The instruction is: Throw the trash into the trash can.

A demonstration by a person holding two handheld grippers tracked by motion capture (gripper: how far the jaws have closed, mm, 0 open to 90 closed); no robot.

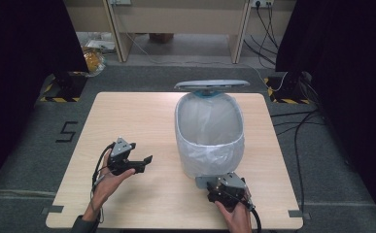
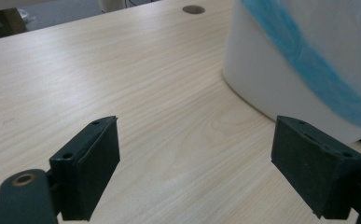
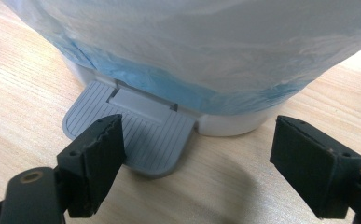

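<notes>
A: What is the biggest thing here?

B: The table (image 1: pixel 127 121), a pale wooden top. On it, right of the middle, stands a white bin (image 1: pixel 209 136) with its lid (image 1: pixel 212 85) tipped up at the far side.

A: Anything in the bin?

B: A thin white bag (image 1: pixel 210 119) lines it and folds over the rim. From above, the inside looks like bare liner; I cannot make out anything lying in it. In the right gripper view a blue band of the bag (image 3: pixel 169 86) hangs around the lower wall of the bin (image 3: pixel 234 123).

A: And at its foot?

B: A grey ribbed pedal (image 3: pixel 136 135) sticks out from the base towards the person, flat near the wood.

A: Where are the claws?

B: The right gripper (image 1: pixel 228 188) sits at the near edge of the bin, just over the pedal. Its jaws are spread wide, one above the pedal's near corner, the other off to the side, gripping nothing. The left gripper (image 1: pixel 127 159) is held over bare wood, well left of the bin, also spread wide and empty. In its own view the bin's wall (image 2: pixel 271 84) curves just beyond one jaw.
</notes>
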